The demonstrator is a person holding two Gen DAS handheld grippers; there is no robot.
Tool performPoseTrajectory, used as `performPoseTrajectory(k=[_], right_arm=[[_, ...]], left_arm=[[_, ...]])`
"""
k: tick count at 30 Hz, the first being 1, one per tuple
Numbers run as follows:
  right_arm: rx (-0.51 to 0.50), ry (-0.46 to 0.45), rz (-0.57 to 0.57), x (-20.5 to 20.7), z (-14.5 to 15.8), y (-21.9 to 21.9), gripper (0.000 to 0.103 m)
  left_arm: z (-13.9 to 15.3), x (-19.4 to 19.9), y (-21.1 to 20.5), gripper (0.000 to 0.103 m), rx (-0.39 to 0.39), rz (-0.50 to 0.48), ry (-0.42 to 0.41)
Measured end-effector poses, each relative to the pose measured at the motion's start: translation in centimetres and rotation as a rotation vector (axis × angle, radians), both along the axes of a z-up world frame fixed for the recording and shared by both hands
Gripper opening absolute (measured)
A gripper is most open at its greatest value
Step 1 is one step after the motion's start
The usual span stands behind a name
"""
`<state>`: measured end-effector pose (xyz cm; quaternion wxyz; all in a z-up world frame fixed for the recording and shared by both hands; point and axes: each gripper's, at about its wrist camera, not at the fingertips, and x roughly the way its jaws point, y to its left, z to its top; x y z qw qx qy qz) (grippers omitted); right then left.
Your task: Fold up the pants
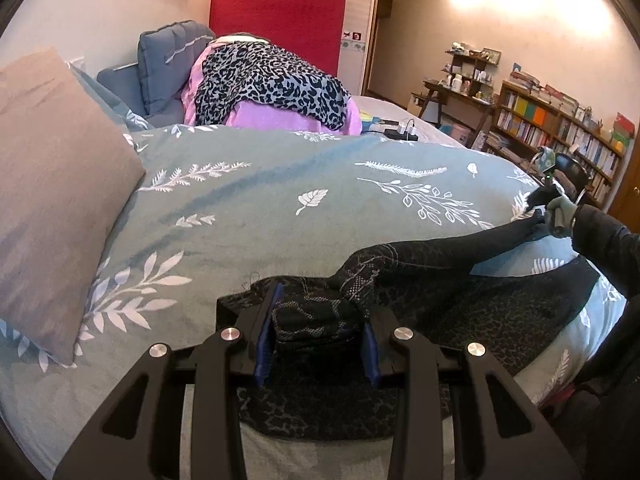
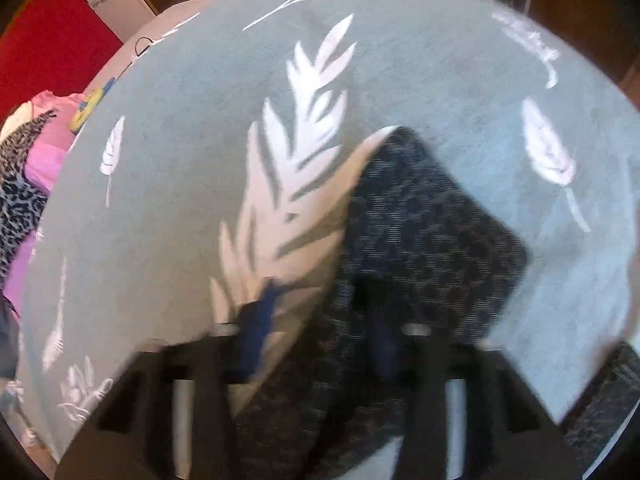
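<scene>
The left gripper (image 1: 318, 338) is clenched on bunched waist fabric of the dark pants (image 1: 460, 280), which lie spread on the bed (image 1: 280, 184). Farther along, the right gripper (image 2: 320, 332) pinches a leg end (blurred view). Folding looks barely begun; both legs remain unfolded

Left gripper (image 1: 318, 326): jaws narrow, blue pads clamped on bunched pants (image 1: 460, 280) fabric. Right gripper (image 2: 320, 320): angled steeply down, jaws drawn in, apparently pinching the pant leg; view blurred. Gloved right hand (image 1: 562, 210) visible.
</scene>
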<state>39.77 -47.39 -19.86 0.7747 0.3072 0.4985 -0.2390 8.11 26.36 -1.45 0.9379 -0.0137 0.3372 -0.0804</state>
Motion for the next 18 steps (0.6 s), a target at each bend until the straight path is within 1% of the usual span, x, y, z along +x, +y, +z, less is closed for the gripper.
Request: performPoseTrajectory(k=[1, 3, 7, 10, 12, 13, 15, 18], right_arm=[[0.006, -0.011, 0.006, -0.5, 0.1, -0.2, 0.013], [0.032, -0.051, 0.009, -2.2, 0.6, -1.0, 0.008], [0.039, -0.123, 0.033, -5.4, 2.7, -1.8, 0.007], [0.051, -0.187, 0.035, -8.8, 5.0, -2.8, 0.007], [0.040, -0.215, 0.021, -10.3, 6.6, -3.1, 0.006], [0.037, -0.223, 0.017, -10.8, 6.9, -3.5, 0.006], [0.034, -0.249, 0.006, -13.0, 7.9, -4.2, 0.006], [0.013, -0.259, 0.033, -16.6, 8.5, -4.2, 0.004]], left_arm=[[0.2, 0.2, 0.1, 0.035, 0.006, 0.004, -0.006], [0.5, 0.9, 0.5, 0.035, 0.000, 0.013, -0.016], [1.1, 2.4, 1.2, 0.035, -0.015, 0.017, -0.041], [1.7, 3.8, 1.6, 0.035, -0.020, -0.004, -0.076], [2.1, 4.8, 2.1, 0.035, -0.019, -0.011, -0.093], [2.3, 5.5, 2.5, 0.035, -0.027, -0.013, -0.099], [2.4, 6.1, 3.2, 0.036, -0.049, -0.013, -0.100], [2.5, 5.7, 3.6, 0.036, -0.069, -0.020, -0.110]])
